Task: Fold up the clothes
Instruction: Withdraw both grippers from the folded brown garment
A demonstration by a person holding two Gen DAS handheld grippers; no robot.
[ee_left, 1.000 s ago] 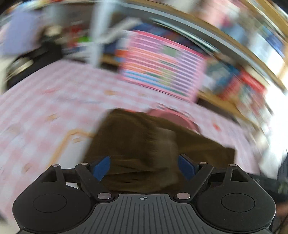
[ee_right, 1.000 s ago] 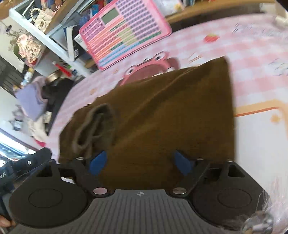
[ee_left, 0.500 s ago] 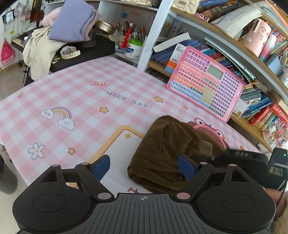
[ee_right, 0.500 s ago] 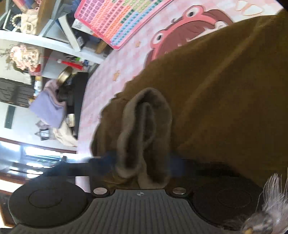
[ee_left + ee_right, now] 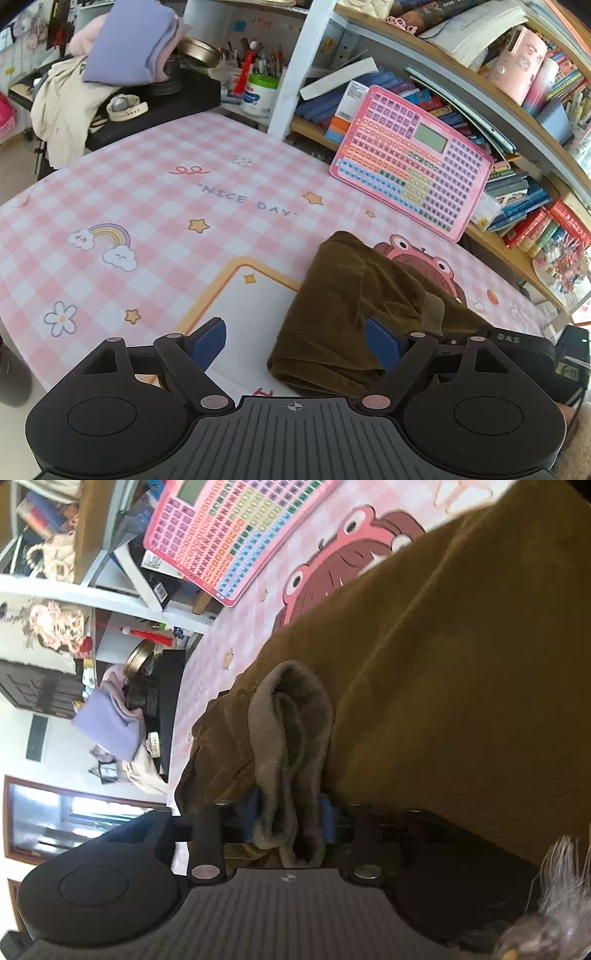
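Observation:
A brown velvety garment [image 5: 343, 295] lies partly folded on the pink checked tablecloth [image 5: 147, 206]. In the left wrist view my left gripper [image 5: 295, 339] hovers open over the garment's near left edge, with nothing between its blue pads. In the right wrist view the garment [image 5: 461, 664] fills the right side. My right gripper [image 5: 291, 816] has its blue pads pressed on the bunched grey-brown ribbed cuff [image 5: 291, 720]; its jaws are opening slightly with the cuff still between them. The view is rolled sideways.
A pink toy keypad tablet [image 5: 413, 158] leans on the bookshelf [image 5: 517, 110] behind the table. A black side table [image 5: 155, 107] at the far left holds purple and cream clothes [image 5: 129, 48]. A pen pot [image 5: 258, 92] stands by the white post.
My right gripper went from open over the garment to closed on the ribbed cuff, and it rolled sideways. My left gripper drew back from the garment and has since held steady.

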